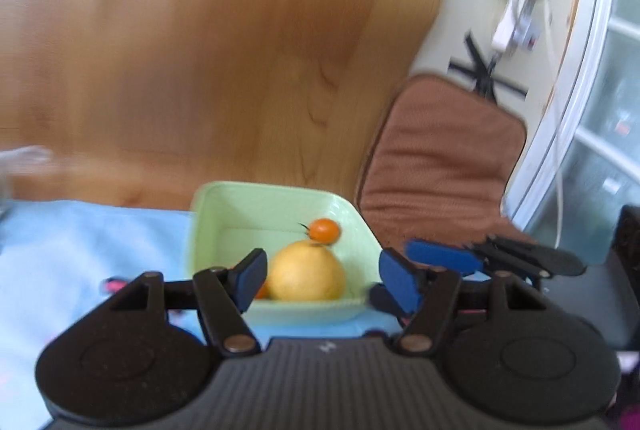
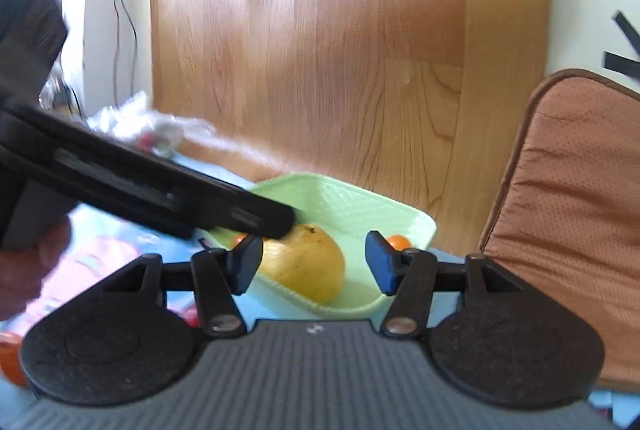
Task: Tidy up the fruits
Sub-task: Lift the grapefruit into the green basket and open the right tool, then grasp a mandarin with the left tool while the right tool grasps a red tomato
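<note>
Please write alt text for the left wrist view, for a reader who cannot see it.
The open left gripper hangs in front of a light green dish holding a yellow fruit and a small orange tomato. The dish sits on a blue cloth on a wooden table.

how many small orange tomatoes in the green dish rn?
2 visible. One sits at the far side of the green dish, beyond the yellow fruit. The other peeks out at the fruit's near left. More may be hidden behind it.

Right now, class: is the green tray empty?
No, the green tray holds a yellow fruit and a small orange tomato.
</note>
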`<state>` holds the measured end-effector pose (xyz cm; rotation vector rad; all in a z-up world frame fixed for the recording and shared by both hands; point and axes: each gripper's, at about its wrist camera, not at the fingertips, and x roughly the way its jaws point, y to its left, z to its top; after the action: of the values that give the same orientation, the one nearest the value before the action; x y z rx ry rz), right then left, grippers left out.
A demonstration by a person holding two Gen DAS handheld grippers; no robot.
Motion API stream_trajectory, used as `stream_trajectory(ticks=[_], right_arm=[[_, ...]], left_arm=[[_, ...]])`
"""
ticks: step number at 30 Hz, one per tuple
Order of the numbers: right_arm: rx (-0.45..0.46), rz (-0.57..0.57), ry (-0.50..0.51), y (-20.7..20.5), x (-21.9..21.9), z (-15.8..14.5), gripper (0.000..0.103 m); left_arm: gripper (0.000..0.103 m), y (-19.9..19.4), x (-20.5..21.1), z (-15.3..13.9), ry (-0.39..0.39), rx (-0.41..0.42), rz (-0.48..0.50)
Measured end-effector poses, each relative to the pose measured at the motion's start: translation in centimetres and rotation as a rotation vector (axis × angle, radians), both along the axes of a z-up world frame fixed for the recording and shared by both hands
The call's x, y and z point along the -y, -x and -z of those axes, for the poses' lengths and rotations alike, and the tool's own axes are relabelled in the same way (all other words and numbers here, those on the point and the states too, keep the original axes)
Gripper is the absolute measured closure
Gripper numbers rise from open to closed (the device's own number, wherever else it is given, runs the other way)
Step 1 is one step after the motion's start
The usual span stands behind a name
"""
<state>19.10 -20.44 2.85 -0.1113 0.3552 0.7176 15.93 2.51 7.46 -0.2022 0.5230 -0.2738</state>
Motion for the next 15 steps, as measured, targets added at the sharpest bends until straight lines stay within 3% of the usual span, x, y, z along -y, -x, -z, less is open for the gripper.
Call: stream_trajectory(ticks=[1,3,7,11,15], right_arm=[[-0.027,-0.02,-0.027,0.9,0.6,-0.2,0.046],[-0.074,-0.062,-0.041,2.5,0.9,0.0,0.061],[-0.098,-0.116,0.023,5.8,-0.3,1.5,0.078],[-0.102,-0.136,0.093,7.5,-2.3,2.9,0.078],[-0.044,-0.152,0.155,8.3,-4.2,3.2,0.077]], left_arm=[[0.036,1.7,-0.7,-0.2,-0.001,0.01,-0.02],[0.036,5.1,-2.0,-0.2,-0.029,0.021,-0.08],[0.036,11.2,-3.9,1.1,-0.003,0.013,-0.136],[0.036,14.9,-5.0,3.2,0.041,-0.016,-0.177],[0.036,16.5,-5.5,5.0,0.106,-0.063,-0.155]])
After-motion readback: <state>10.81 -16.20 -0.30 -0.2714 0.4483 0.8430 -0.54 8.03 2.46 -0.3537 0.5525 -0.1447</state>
